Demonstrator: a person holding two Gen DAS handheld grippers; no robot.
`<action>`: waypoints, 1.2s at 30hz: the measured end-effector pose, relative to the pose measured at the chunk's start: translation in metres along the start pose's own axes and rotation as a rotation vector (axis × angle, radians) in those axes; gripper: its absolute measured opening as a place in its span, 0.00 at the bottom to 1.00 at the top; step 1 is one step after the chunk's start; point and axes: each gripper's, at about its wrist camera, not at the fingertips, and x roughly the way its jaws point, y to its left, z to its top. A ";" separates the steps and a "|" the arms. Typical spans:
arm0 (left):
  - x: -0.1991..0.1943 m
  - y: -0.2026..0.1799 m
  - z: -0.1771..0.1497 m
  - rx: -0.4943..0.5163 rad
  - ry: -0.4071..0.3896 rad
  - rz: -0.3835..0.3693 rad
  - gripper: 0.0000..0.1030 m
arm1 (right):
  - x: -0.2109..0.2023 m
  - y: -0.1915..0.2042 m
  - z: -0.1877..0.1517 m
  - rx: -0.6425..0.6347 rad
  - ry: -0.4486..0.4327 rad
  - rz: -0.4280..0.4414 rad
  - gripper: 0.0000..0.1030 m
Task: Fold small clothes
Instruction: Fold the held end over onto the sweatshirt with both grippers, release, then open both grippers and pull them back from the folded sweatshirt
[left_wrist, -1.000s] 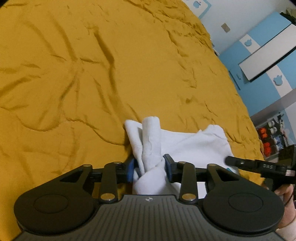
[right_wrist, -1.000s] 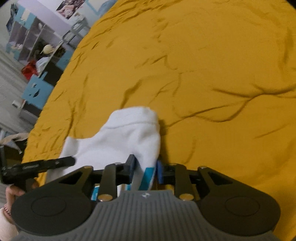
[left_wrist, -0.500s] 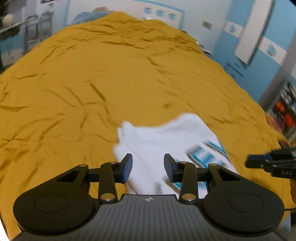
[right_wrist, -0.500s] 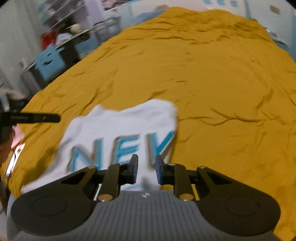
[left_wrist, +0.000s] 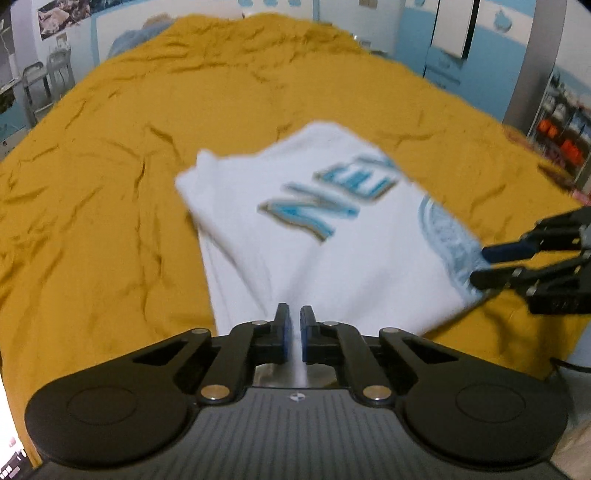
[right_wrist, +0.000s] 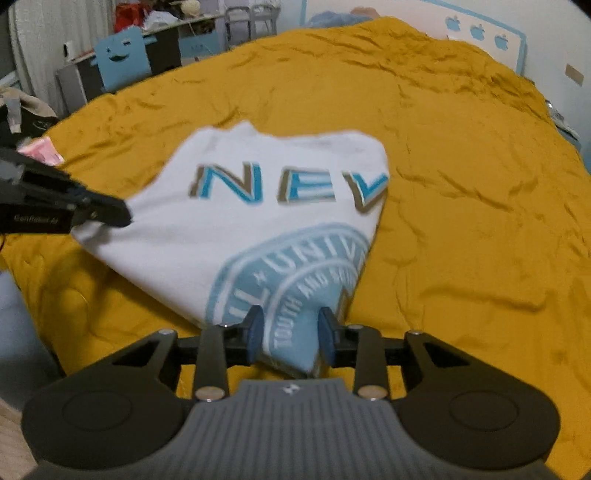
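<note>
A small white T-shirt (left_wrist: 325, 236) with blue "NEV" lettering and a round blue print lies spread on the mustard bedspread (left_wrist: 110, 177); it also shows in the right wrist view (right_wrist: 258, 221). My left gripper (left_wrist: 294, 334) is shut on the shirt's near edge, with white cloth between its pads. My right gripper (right_wrist: 290, 334) has its jaws partly apart around a bunched fold of the blue print at the near edge. Each gripper shows in the other's view, the right one (left_wrist: 491, 262) and the left one (right_wrist: 114, 214), at the shirt's edge.
The bedspread (right_wrist: 461, 184) is wrinkled and covers the whole bed. Beyond the bed stand a desk with a blue chair (right_wrist: 122, 55), metal chairs (left_wrist: 37, 81), blue-and-white wardrobes (left_wrist: 454, 33) and a shelf with orange items (left_wrist: 557, 140).
The shirt was bunched up in both grippers; it has been swung out and now lies spread with its print up. The left jaws opened, then shut on its edge. Both cameras tilted up.
</note>
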 end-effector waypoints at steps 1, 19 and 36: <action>0.005 0.001 -0.004 -0.004 0.013 0.005 0.06 | 0.004 -0.002 -0.004 0.013 0.011 0.003 0.27; 0.024 0.015 -0.019 -0.101 -0.017 -0.019 0.06 | 0.043 -0.005 -0.028 0.030 0.060 0.024 0.30; -0.060 -0.035 0.035 0.085 -0.155 0.164 0.39 | -0.070 0.002 0.025 0.044 -0.160 0.001 0.51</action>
